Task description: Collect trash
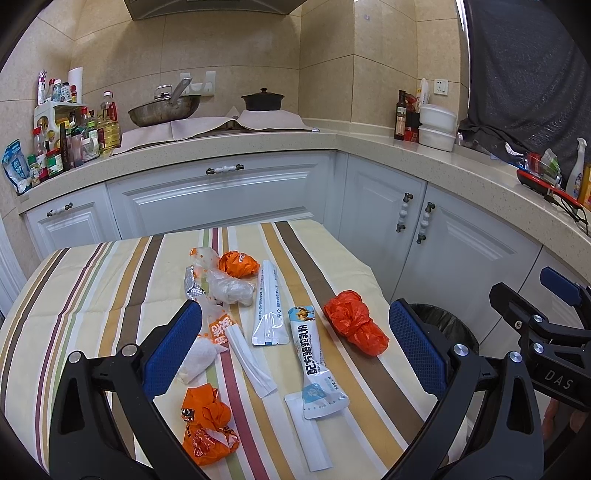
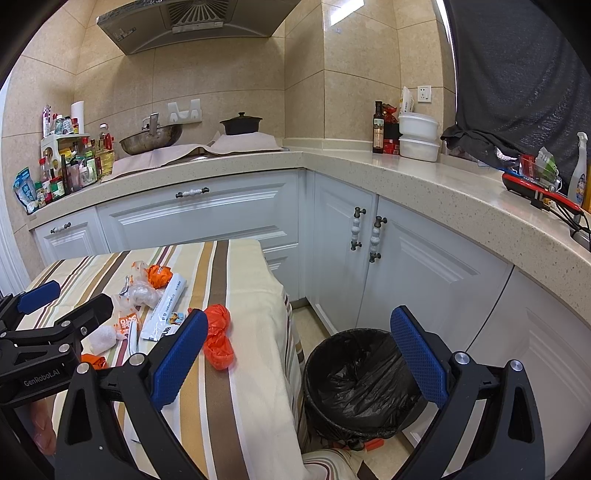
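Left gripper hovered over striped counter, fingers spread wide, empty. Trash lay scattered between them: red crumpled bag, milk sachet, orange wrappers. Right gripper open, empty, above black-lined bin, apparently on floor beside counter.

Beige tiled walls, white cabinets, speckled countertop, range hood

Wrappers on striped table, fingers apart
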`<state>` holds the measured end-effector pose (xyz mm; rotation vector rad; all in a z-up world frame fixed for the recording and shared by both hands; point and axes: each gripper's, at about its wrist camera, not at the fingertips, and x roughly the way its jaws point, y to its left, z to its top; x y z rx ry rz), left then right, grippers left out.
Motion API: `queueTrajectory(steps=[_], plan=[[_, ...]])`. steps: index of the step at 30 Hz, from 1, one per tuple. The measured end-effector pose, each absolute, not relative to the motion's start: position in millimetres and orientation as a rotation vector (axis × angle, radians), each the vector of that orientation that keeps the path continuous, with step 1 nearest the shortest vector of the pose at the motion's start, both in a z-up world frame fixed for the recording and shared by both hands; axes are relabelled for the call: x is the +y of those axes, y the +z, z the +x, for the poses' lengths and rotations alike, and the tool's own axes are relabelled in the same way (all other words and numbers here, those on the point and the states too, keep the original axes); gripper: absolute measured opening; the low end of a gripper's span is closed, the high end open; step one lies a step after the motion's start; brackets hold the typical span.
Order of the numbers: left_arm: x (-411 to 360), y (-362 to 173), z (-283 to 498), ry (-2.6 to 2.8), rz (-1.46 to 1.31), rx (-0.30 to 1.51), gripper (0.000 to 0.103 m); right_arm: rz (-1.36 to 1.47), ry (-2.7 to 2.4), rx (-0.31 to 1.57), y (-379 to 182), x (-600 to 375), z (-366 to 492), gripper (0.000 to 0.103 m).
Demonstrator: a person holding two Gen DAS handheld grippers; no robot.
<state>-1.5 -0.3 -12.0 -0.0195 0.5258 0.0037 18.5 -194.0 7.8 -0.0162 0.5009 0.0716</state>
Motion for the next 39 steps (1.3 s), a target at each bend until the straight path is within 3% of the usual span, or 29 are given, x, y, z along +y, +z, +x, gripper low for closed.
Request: queueTrajectory(steps=[23,34,39], plan=[[3.3,-21.1,-3.7,0.009,-0.024,0.54,0.099,-0.016,0.077,0.522,-8.9,-193.7,19.5,0.096],[56.8,-57.5,-12.0,0.096,-0.046,0.658,0.098,-0.033,0.18,0.61,-30.1,-166.3,29.2,0.096],[70.3,-70.5,-20.7,0.112,-0.051,0.701,0.085,-0.064,0.23,0.644,-45.4,-146.1,26.3,0.096]])
